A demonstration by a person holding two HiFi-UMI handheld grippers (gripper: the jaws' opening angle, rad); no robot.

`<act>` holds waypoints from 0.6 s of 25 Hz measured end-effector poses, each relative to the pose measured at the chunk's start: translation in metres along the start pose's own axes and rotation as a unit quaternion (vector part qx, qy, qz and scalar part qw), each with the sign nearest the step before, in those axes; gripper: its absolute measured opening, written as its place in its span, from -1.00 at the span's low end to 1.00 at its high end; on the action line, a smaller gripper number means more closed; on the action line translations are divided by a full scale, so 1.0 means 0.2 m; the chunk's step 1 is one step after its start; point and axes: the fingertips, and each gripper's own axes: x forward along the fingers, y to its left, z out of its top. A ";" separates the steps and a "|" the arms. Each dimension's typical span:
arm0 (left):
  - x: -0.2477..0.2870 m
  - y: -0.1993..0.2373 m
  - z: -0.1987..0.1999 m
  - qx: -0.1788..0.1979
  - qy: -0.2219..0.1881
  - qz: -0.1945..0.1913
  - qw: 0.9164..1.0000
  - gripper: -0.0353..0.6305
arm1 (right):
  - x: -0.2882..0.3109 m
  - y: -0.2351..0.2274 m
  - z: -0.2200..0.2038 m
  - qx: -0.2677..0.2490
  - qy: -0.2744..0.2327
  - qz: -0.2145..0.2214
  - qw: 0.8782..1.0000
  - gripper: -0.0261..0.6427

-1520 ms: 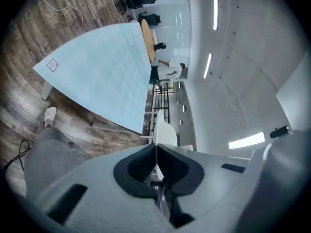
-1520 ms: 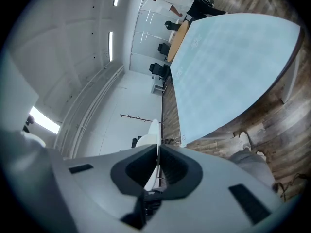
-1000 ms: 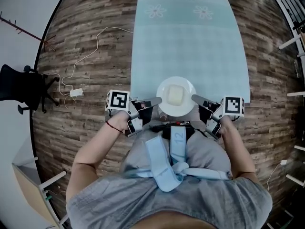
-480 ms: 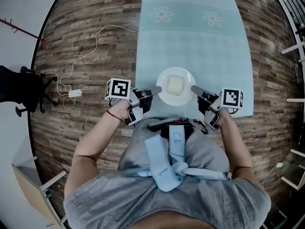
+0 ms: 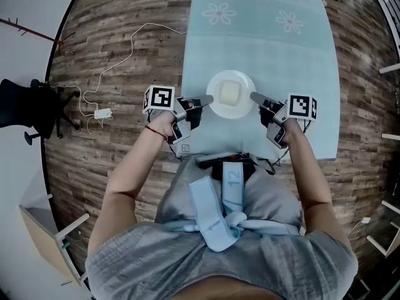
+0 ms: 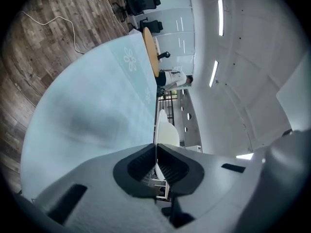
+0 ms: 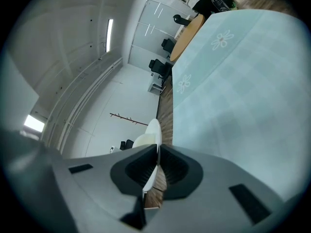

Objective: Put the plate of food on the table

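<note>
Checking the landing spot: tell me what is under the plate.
Pale blue tablecloth lies under the plate, which the left tongs and right tongs grip by opposite rims. The patch directly beneath is covered, so contact is unclear.

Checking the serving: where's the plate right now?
Head view, centre: the plate is over the table's near end, its rim pinched between the left hand-held gripper and the right hand-held gripper.
</note>
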 end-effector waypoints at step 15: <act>0.11 0.13 0.22 0.007 0.005 0.032 0.999 -0.82 | 0.14 -0.17 0.16 -0.001 0.000 -0.019 1.000 -0.80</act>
